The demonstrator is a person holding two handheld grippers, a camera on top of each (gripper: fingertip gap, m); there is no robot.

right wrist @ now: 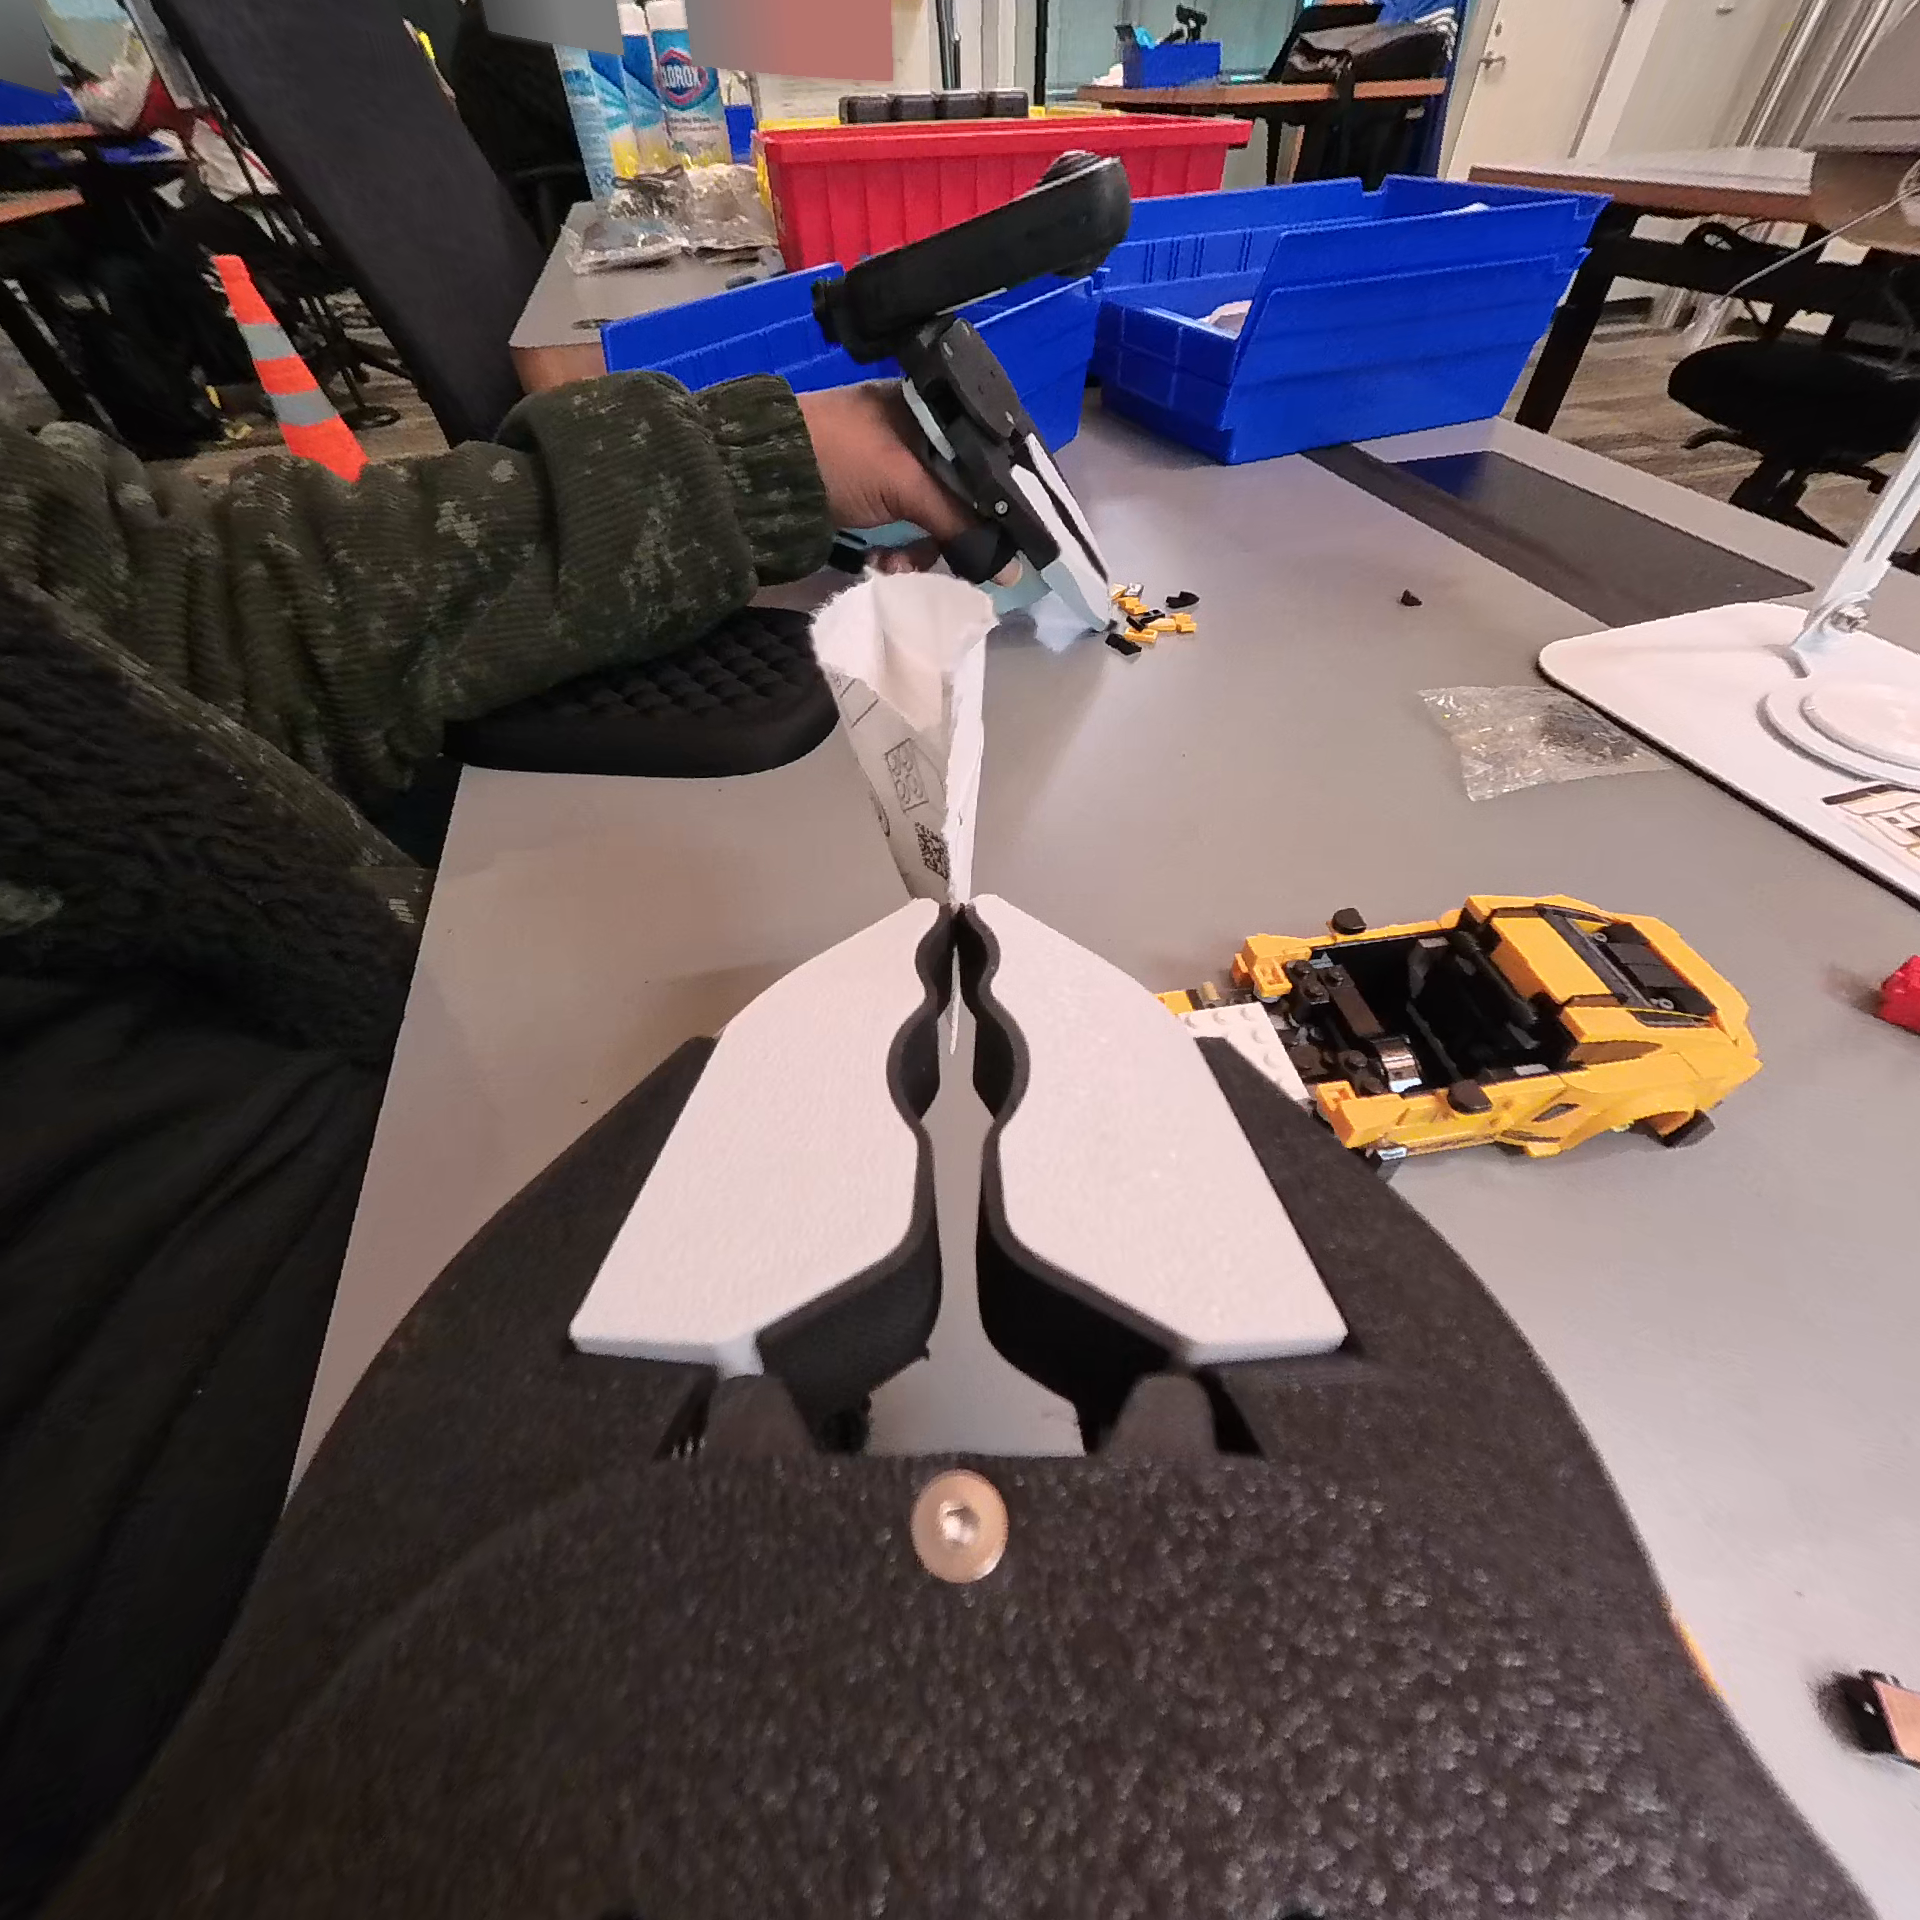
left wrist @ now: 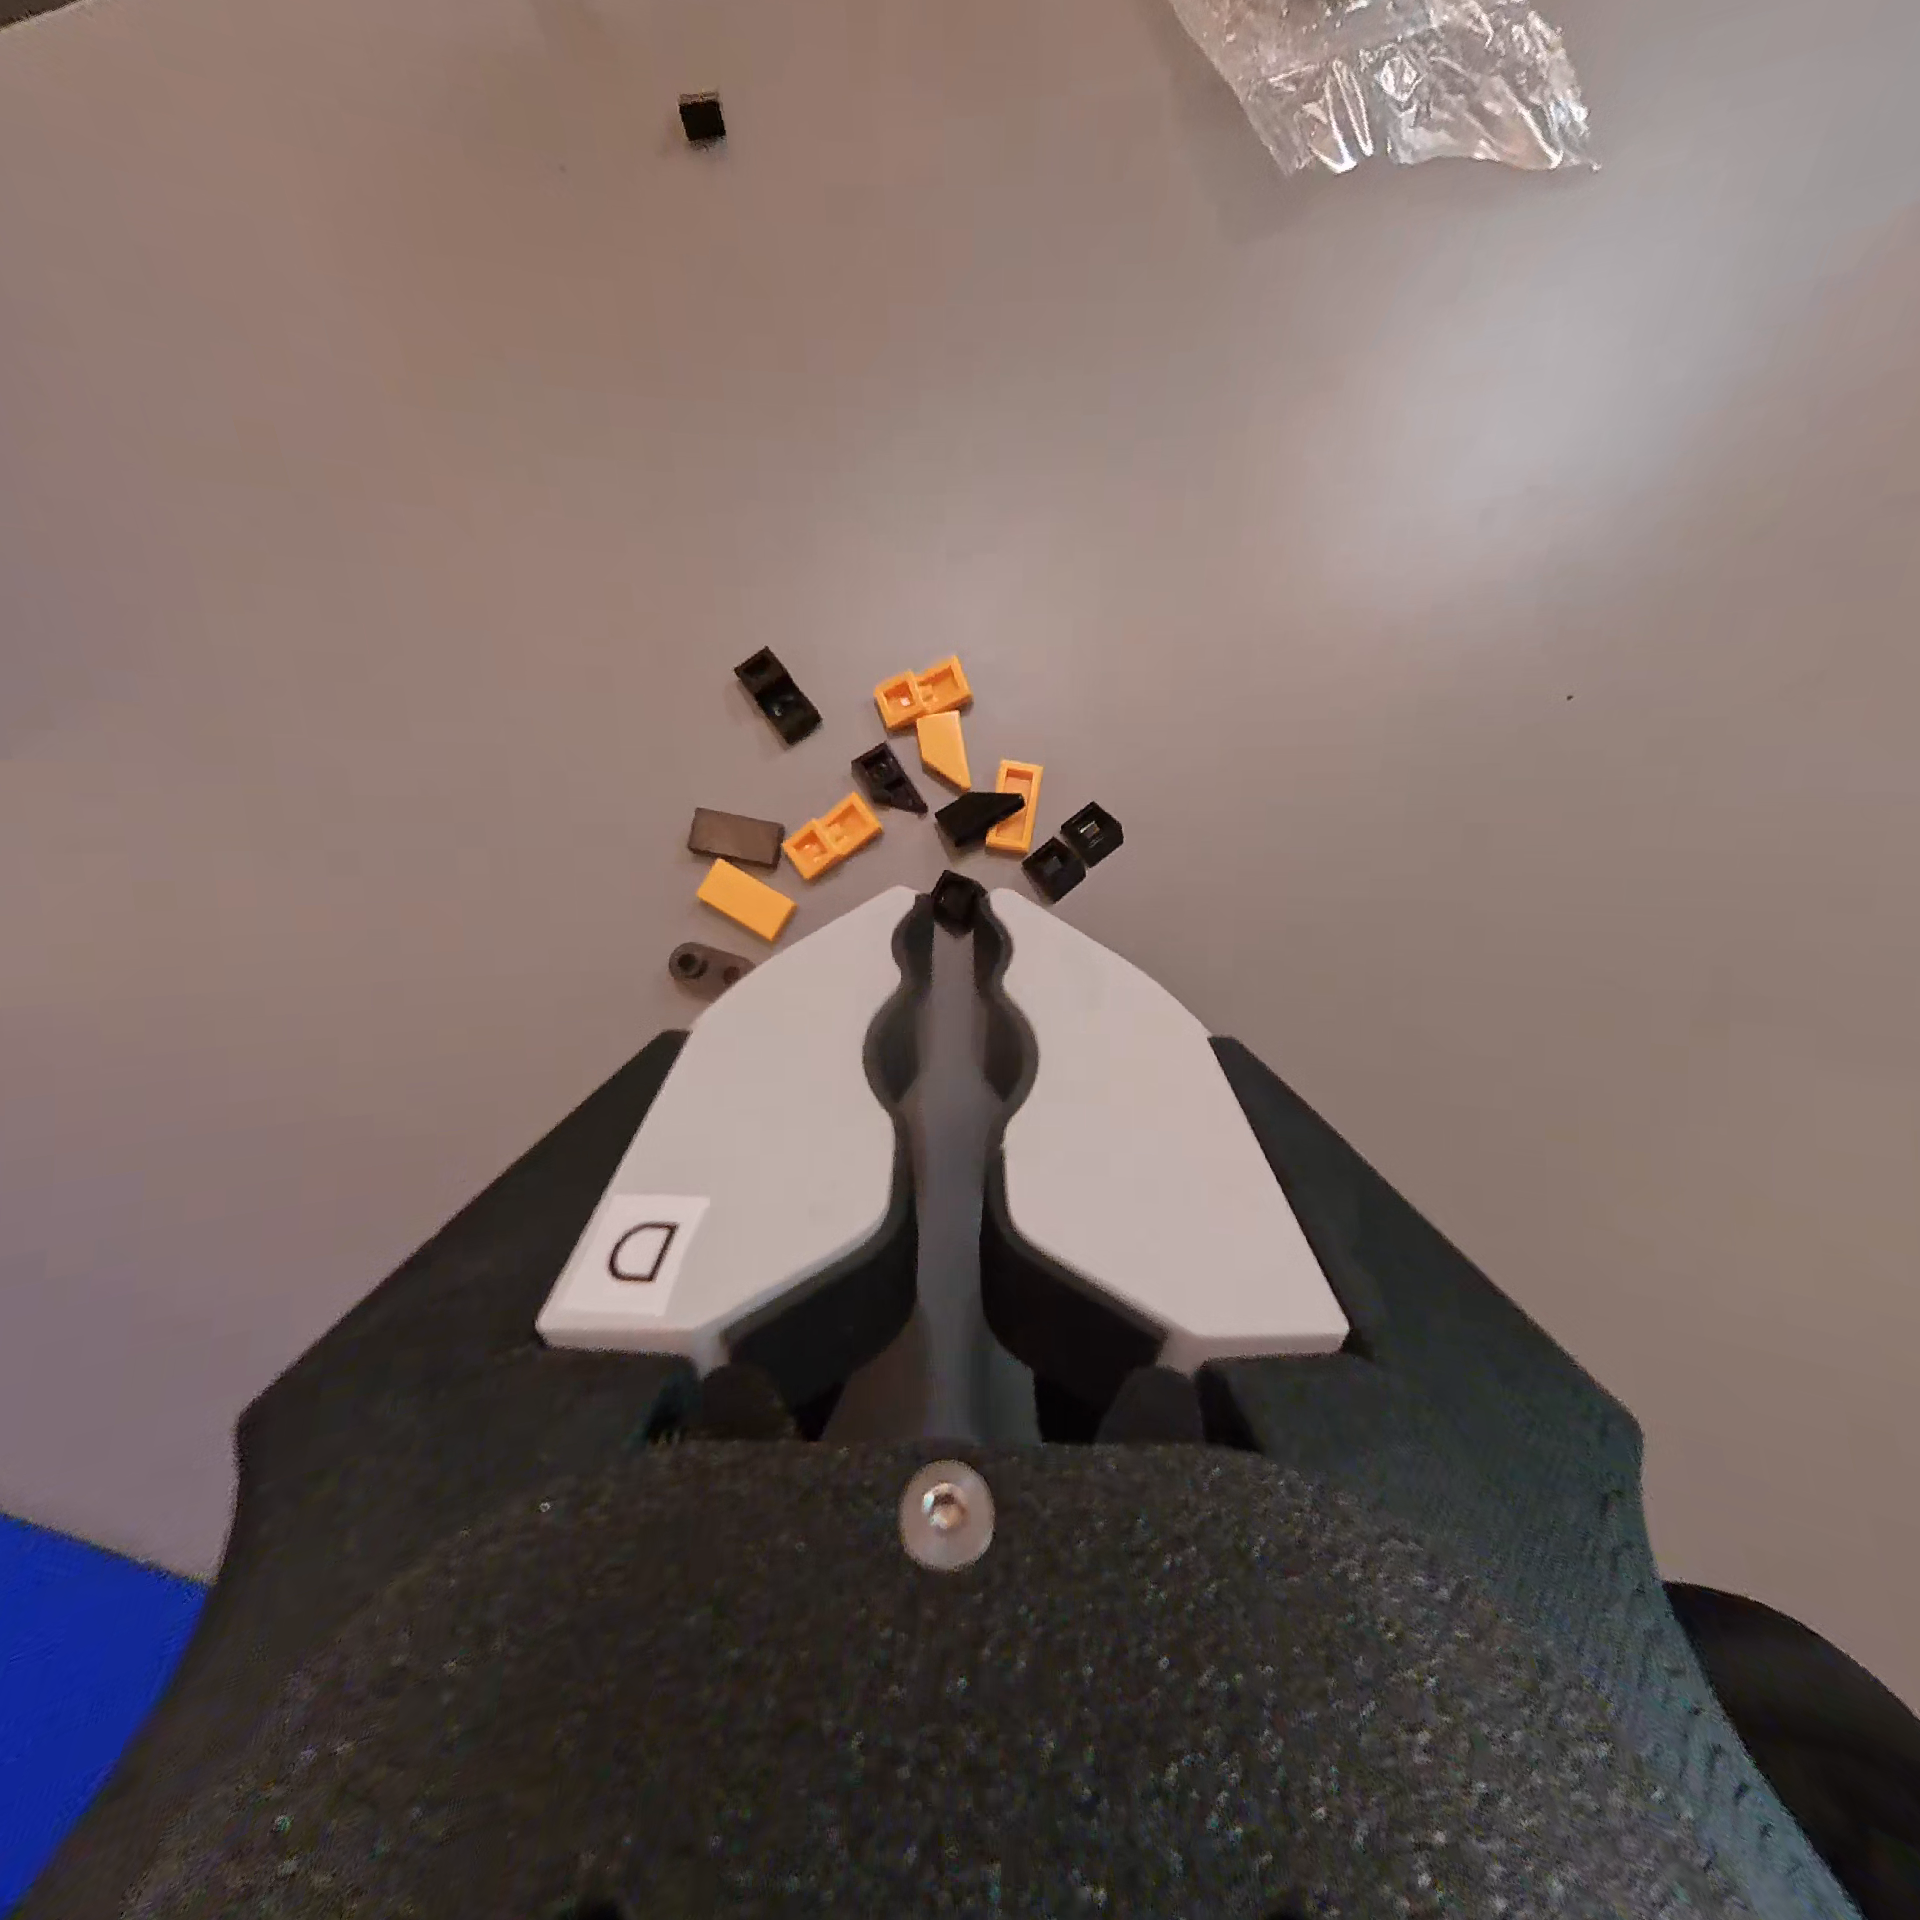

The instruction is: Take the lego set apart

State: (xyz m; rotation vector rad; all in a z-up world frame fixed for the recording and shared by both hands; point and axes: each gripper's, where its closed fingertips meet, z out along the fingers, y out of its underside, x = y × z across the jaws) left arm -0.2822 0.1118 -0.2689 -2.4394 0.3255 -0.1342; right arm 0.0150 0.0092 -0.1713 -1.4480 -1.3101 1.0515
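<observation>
My left gripper (left wrist: pixel 954 906) is shut on a small black lego piece (left wrist: pixel 956 900) and holds it just over a pile of loose orange and black pieces (left wrist: pixel 894 800) on the grey table. The left gripper also shows far off in the right wrist view (right wrist: pixel 1096 613), tips down at the same pile (right wrist: pixel 1148 623). My right gripper (right wrist: pixel 958 912) is shut on the corner of a white paper bag (right wrist: pixel 914 707), which stands up open above its tips. The yellow lego car (right wrist: pixel 1496 1029), partly stripped with its black inside showing, sits on the table to the right of the right gripper.
Blue bins (right wrist: pixel 1330 312) and a red bin (right wrist: pixel 987 177) stand at the back of the table. A clear plastic bag (right wrist: pixel 1527 738) and a white lamp base (right wrist: pixel 1766 707) lie at right. A lone black piece (left wrist: pixel 704 120) and a clear bag (left wrist: pixel 1392 83) lie beyond the pile. Spacing between my two grippers at the tips: around 35 centimeters.
</observation>
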